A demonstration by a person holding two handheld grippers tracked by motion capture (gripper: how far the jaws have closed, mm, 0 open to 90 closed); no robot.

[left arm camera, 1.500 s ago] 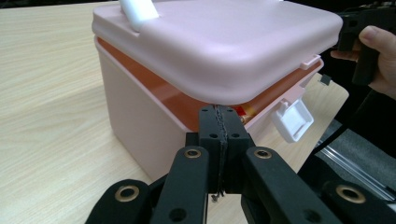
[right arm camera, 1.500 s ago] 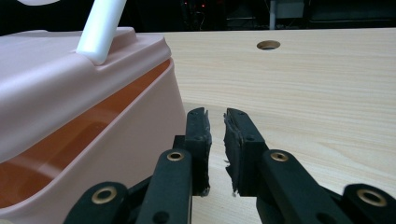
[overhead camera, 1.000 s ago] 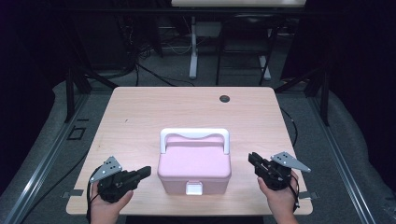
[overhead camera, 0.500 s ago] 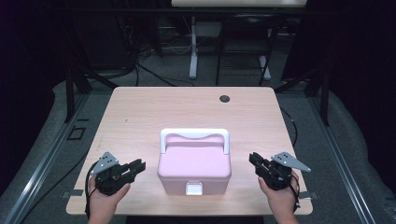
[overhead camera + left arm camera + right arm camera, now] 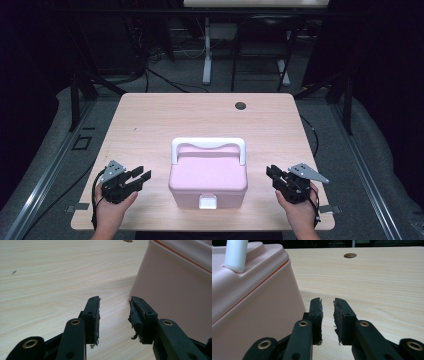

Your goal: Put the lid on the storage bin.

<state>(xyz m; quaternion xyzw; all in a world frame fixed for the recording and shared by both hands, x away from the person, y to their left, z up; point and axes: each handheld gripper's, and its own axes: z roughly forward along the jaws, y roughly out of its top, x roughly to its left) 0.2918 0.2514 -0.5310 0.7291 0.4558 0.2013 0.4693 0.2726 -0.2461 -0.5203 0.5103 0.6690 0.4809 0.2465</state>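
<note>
Smooth pink plastic box (image 5: pixel 208 177), boxy with rounded corners, white handle (image 5: pixel 208 145) running left-right, sits lower centre on wood-grain table (image 5: pixel 175 115). Left gripper (image 5: pixel 139 178) and right gripper (image 5: pixel 270 172) flank it, jaws apart, empty.

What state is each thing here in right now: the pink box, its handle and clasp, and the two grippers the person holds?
Pink box: lid closed, upright on the table, untouched.
White handle: lying folded back over the lid.
White clasp: down, seemingly fastened.
Left gripper: jaws apart, holding nothing, to the left of the box.
Right gripper: jaws slightly apart, holding nothing, to the right of the box.
Table: bare wood, one small round hole near the far edge.
</note>
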